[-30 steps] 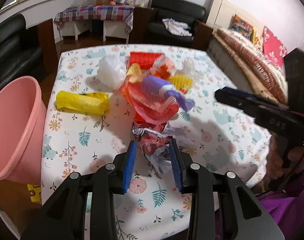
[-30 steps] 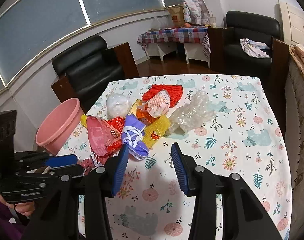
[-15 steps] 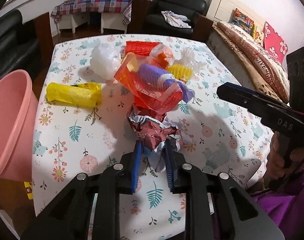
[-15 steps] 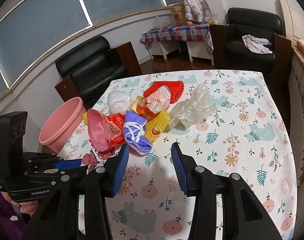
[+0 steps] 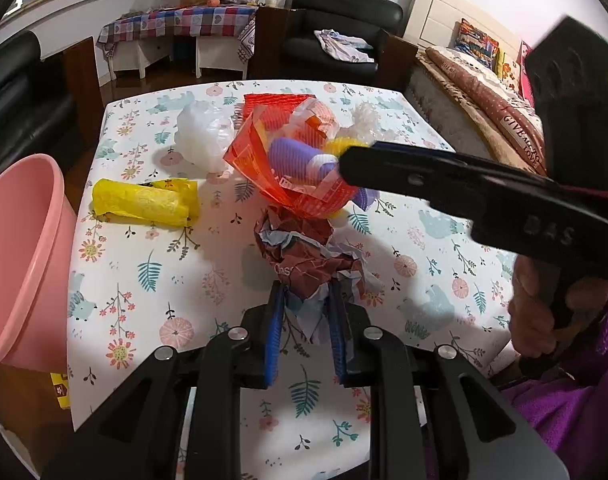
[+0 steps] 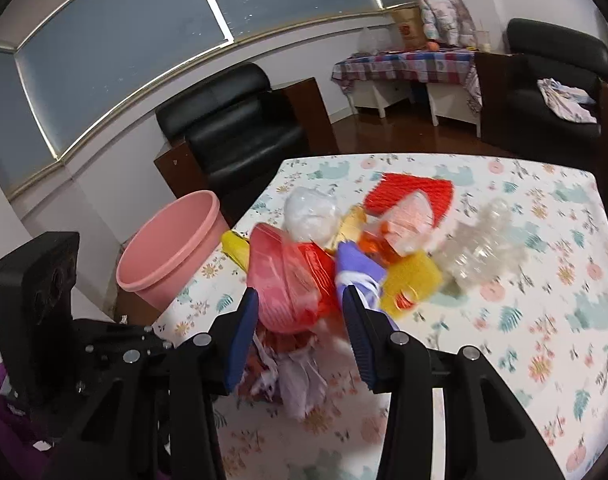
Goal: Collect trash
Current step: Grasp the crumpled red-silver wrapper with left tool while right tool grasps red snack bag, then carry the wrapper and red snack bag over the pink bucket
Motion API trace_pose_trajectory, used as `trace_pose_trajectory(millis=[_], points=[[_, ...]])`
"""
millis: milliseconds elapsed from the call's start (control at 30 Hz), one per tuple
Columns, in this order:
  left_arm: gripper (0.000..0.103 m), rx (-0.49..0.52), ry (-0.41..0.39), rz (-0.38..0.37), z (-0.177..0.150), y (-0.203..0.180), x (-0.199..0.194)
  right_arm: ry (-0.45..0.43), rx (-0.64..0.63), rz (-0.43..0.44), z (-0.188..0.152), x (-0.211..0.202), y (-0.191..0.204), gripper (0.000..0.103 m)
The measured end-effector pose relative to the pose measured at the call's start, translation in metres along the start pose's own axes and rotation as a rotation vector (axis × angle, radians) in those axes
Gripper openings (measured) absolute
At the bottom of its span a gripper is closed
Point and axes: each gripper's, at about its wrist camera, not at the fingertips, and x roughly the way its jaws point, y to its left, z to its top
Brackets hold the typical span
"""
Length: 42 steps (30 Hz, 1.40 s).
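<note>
left gripper (image 5: 304, 320) gripping one crumpled wrapper (image 5: 304, 256), one pink bucket (image 5: 20, 256)

Indoor light's decent and bright on the table (image 5: 152, 272), soft shadows under stuff. Right wrist view is motion-smeared ahead of the tongs (image 6: 300, 316); fisheye bends edges, corners black.

The right claw (image 6: 300, 312), jaws apart, frames a crumpled red plastic wrapper (image 6: 288, 280) on the floral-patterned surface (image 6: 544, 320), round pink plastic bucket (image 6: 168, 252) alongside.
</note>
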Motion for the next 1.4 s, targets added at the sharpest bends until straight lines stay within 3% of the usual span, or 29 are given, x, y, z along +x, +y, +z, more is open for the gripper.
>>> trace_pose_trajectory(millis=[100, 233, 300, 867, 1100, 1400], points=[[0.021, -0.001, 0.0, -0.003, 0.0, 0.0, 0.001, 0.029, -0.011, -0.004, 0.003, 0.013, 0.001, 0.038], [0.021, -0.005, -0.003, -0.006, -0.001, 0.001, 0.0, 0.073, 0.006, -0.004, 0.003, 0.024, -0.001, 0.011], [0.021, -0.009, -0.009, -0.008, -0.001, 0.002, -0.001, 0.068, 0.013, -0.007, 0.001, 0.022, -0.003, 0.006], [0.021, -0.017, -0.134, 0.034, 0.003, 0.011, -0.04, -0.123, 0.1, 0.038, 0.032, -0.051, -0.011, 0.004], [0.021, -0.054, -0.221, 0.104, 0.007, 0.024, -0.062, -0.133, 0.076, 0.051, 0.047, -0.054, 0.001, 0.004], [0.021, -0.181, -0.338, 0.205, 0.012, 0.065, -0.095, -0.105, 0.045, 0.124, 0.072, -0.031, 0.034, 0.004]])
